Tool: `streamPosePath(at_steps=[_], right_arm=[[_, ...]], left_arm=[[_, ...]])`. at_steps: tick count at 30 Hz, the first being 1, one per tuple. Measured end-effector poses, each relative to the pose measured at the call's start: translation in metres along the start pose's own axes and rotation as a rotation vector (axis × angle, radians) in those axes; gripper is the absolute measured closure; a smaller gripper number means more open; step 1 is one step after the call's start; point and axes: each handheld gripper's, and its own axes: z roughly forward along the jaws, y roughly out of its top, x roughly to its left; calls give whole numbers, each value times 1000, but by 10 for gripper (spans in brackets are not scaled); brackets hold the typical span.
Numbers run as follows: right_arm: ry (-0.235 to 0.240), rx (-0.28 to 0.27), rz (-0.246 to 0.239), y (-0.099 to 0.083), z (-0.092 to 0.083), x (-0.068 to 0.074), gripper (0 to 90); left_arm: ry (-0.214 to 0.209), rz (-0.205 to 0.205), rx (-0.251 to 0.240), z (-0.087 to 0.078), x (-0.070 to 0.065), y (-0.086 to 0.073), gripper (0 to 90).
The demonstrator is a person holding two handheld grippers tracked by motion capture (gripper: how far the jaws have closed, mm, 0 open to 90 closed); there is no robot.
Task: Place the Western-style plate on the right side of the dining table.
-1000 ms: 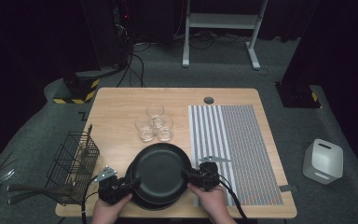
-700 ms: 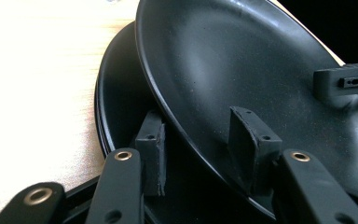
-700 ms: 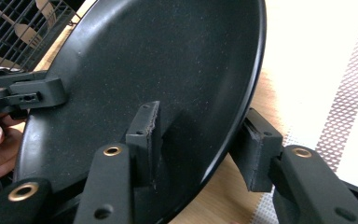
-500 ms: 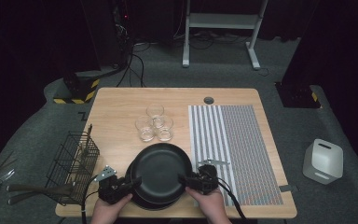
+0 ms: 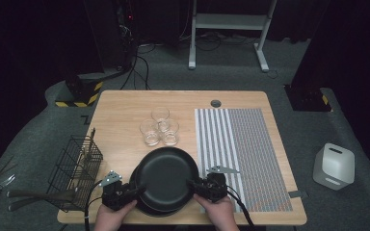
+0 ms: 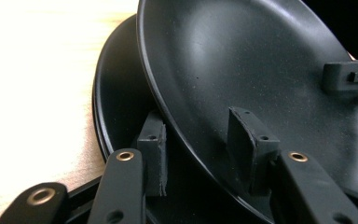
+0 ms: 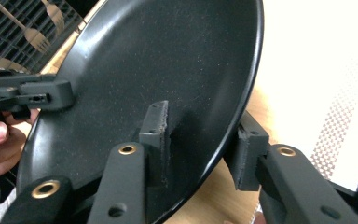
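Wooden counter (image 5: pixel 120 110), black plate (image 5: pixel 166 173) at the near edge, sitting on another black plate under it. Left claw (image 5: pixel 136 191) at its left rim, right claw (image 5: pixel 192 185) at its right rim, a hand behind each. Three clear glasses (image 5: pixel 159 126) clustered just beyond. Wire basket (image 5: pixel 74 171) hangs off the left edge, striped mat (image 5: pixel 241 154) right, white box (image 5: pixel 334 166) on the floor.

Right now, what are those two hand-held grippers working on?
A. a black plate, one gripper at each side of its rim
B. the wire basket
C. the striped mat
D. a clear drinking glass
A: in the high view the left gripper and the right gripper sit at opposite edges of the top black plate, and each gripper view shows its jaws straddling that rim.
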Motion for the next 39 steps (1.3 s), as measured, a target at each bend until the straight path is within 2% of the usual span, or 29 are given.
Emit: streamPosePath(at_steps=[6, 11, 15, 18, 22, 29, 32, 39], right_arm=[[21, -24, 14, 1, 2, -5, 656], [24, -51, 0, 2, 0, -6, 678], [51, -90, -10, 4, -3, -4, 716], [63, -90, -4, 5, -2, -3, 721], [74, -100, 1, 6, -1, -4, 722], [85, -122, 14, 10, -1, -8, 732], [96, -136, 25, 12, -2, -9, 736], [122, -160, 32, 16, -4, -8, 737]], left_arm=[[18, -7, -26, -2, -4, -3, 617], [43, -7, -47, -3, -8, -4, 625], [68, -12, -86, -6, -10, -4, 657], [75, -13, -105, -9, -9, -2, 673], [67, -18, -152, -13, -10, 3, 720], [66, -25, -169, -11, -11, 7, 741], [68, -27, -202, -14, -13, 12, 752], [61, -34, -243, -17, -15, 20, 763]])
